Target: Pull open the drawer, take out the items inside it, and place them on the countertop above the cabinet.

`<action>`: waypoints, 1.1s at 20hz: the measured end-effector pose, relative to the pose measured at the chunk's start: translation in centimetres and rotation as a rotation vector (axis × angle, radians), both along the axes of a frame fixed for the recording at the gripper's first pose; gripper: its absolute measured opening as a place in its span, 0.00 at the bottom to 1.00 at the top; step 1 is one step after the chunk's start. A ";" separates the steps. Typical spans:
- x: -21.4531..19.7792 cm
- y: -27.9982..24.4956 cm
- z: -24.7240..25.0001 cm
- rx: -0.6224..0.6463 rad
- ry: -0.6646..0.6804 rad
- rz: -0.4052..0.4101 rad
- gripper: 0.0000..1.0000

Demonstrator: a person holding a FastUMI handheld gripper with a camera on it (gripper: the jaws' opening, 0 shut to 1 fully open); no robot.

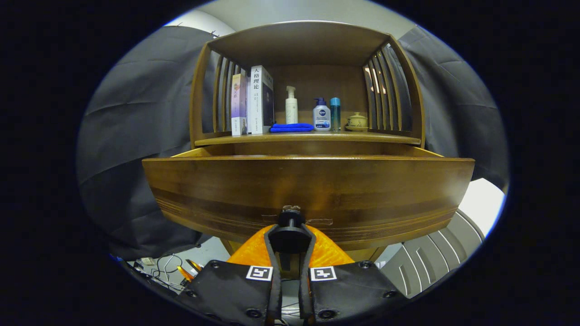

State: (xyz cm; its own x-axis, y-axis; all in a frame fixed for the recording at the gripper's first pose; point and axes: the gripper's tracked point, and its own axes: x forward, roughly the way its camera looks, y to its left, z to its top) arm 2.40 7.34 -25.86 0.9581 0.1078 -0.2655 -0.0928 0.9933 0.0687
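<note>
A wooden cabinet stands ahead with its drawer [308, 190] pulled out toward me; the wide drawer front hides what lies inside. A dark round knob [290, 219] sits at the middle of the drawer front. My gripper [290, 240] is shut on that knob, one finger pressing on each side. The countertop [312, 137] runs just above and behind the drawer. On it stand two books [253, 102], a folded blue cloth [291, 128], a white pump bottle [291, 106], a second pump bottle [321, 115], a blue tube [335, 114] and a small lidded cup [357, 121].
Slatted wooden side walls [389, 90] and a top board [299, 43] enclose the countertop shelf. Black cloth hangs on both sides of the cabinet. Cables [165, 267] lie on the floor to the lower left, and a grey ridged object [430, 258] sits to the lower right.
</note>
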 end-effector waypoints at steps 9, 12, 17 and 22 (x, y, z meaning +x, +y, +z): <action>-3.3 0.2 -0.2 -0.002 0.022 0.035 0.16; -3.4 0.3 -0.3 -0.002 0.024 0.034 0.17; -3.5 0.4 0.0 0.014 0.054 0.052 0.51; -4.6 -1.3 2.0 0.003 0.043 0.044 0.86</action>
